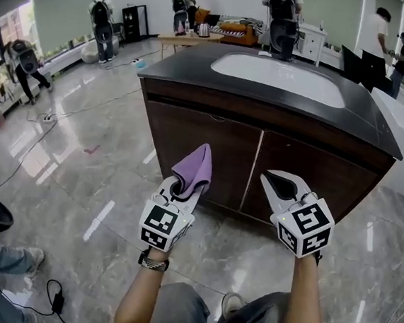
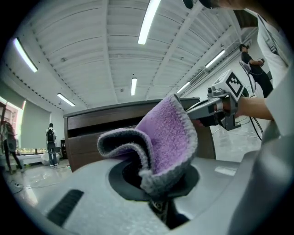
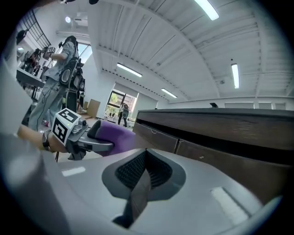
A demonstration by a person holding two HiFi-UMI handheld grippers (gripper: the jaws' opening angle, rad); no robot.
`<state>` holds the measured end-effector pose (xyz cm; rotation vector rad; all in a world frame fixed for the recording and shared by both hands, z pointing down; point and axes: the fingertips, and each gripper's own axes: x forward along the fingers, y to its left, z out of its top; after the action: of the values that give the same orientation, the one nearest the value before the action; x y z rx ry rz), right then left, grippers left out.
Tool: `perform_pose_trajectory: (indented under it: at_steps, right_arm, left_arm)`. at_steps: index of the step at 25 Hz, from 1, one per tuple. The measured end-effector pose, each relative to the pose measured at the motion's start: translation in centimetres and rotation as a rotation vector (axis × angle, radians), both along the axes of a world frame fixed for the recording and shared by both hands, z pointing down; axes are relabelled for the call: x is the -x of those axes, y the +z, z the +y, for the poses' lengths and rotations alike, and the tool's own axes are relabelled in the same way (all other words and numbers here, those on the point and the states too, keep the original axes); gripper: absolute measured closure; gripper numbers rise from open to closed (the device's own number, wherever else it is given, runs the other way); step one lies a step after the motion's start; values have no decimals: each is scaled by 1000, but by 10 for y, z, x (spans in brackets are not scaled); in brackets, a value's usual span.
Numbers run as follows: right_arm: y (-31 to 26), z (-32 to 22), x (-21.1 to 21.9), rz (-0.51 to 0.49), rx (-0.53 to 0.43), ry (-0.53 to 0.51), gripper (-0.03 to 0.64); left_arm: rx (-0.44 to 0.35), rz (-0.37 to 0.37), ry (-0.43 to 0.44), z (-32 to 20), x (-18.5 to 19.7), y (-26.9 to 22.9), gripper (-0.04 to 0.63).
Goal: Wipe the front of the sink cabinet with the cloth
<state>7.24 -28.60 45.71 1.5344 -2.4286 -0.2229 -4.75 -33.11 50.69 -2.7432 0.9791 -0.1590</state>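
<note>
the left gripper (image 1: 180,189) has its fingers clamped on the bottom fold of the purple cloth (image 1: 196,168), so the loose end stands up toward the sink cabinet (image 1: 208,146) at 12 o'clock, likely to present a broad face to the dark door; the cloth looks near the door but not yet touching it. the right gripper (image 1: 280,182), at 3 o'clock of the left, has its fingers pressed together on nothing; it seems parked clear of the wiping path.
</note>
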Motion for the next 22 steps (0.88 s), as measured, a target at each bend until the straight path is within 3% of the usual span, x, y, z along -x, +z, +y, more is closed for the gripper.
perform_pose_trajectory:
  at_steps: [8,16,19,22]
  right_arm:
    - [4,-6,25,6,8,-60,609]
    - [-1,-21,15,-3,20,-66,609]
    - [-18,-26,19,-7,26,-117,609]
    - [-54,-30,16,-50,1,-80,609]
  left_arm:
    - [-18,-19,-23,7,16,-7,549]
    - [-33,17,8,-4,-5,-23,549]
    - [-21,31,1,-9,-9,-31,549]
    - [17,25,24,-9,-9,-55,548]
